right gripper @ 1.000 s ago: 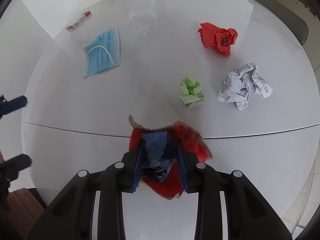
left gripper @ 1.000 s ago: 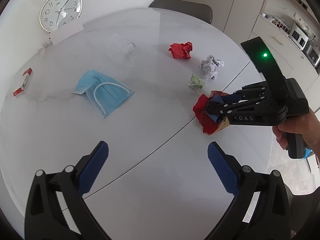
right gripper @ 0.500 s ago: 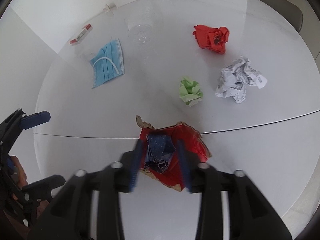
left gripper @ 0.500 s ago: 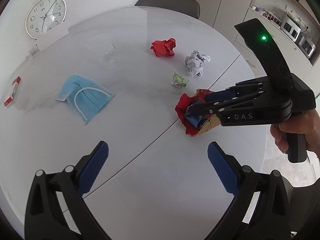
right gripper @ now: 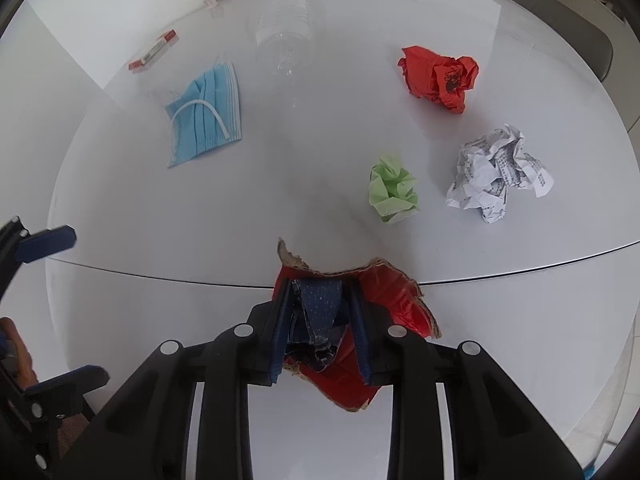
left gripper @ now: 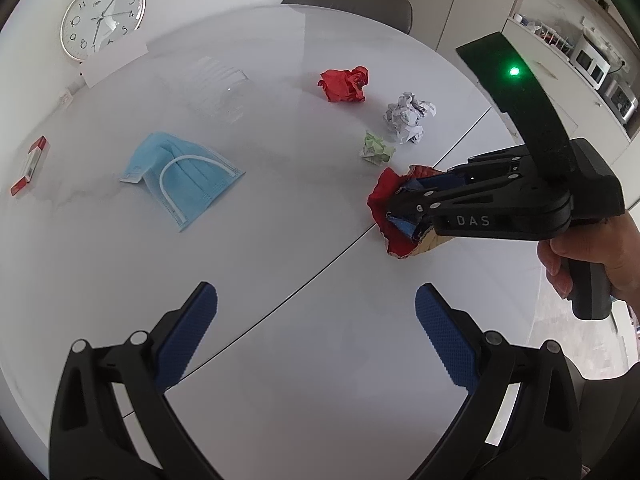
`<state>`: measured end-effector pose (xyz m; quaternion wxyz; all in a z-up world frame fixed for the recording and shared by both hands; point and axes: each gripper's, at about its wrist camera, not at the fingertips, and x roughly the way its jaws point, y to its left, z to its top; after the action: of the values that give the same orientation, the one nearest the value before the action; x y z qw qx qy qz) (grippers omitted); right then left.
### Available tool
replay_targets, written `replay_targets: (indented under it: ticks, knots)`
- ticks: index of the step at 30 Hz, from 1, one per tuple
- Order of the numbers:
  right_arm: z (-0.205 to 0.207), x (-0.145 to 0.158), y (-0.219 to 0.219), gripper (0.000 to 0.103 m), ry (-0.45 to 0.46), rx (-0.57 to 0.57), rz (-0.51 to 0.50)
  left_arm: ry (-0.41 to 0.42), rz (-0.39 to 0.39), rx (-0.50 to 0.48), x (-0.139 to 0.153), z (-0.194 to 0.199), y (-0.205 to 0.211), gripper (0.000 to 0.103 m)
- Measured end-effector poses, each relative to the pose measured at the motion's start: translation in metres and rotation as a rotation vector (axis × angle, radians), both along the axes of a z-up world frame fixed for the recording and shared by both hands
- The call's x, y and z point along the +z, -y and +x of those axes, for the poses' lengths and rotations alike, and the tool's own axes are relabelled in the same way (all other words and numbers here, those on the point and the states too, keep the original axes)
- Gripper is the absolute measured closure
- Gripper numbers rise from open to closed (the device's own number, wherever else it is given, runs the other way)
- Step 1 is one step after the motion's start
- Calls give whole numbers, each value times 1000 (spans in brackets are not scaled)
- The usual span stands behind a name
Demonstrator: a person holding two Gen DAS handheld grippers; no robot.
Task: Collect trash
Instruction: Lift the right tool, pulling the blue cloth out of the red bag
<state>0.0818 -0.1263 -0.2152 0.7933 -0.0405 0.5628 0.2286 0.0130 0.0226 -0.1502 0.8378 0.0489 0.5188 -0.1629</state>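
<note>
On the round white worktop lie five pieces of trash that can be counted: one blue face mask at upper left of the right wrist view, one red paper ball at upper right, one green paper ball right of centre, one white printed paper ball at the right, and one torn red-and-cardboard wrapper at lower centre. There is also one clear plastic cup lying at top centre and one small red-and-white box at upper left. One wall clock shows at upper left of the left wrist view, and one grey chair at top centre.

The right tongs are closing and clamped on the wrapper, whose blue folded part sits squeezed between the two pads while red foil and a cardboard edge spill out to the right and below. A hand holds their grip at the right of the left wrist view.

The left tongs stand wide apart with nothing between them, at the bottom of their own view; the wrapper lies above and to the right of them, well apart.
</note>
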Motion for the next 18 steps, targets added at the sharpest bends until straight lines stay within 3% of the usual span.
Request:
replay_targets:
  ticks: [9,18]
  knots:
    - [-6,26,28,75,0,-93,192,25,-24,-36,5,3,8,8]
    - [-22,57,77,76,59,-243,323,80,-29,-208,-15,34,58,8]
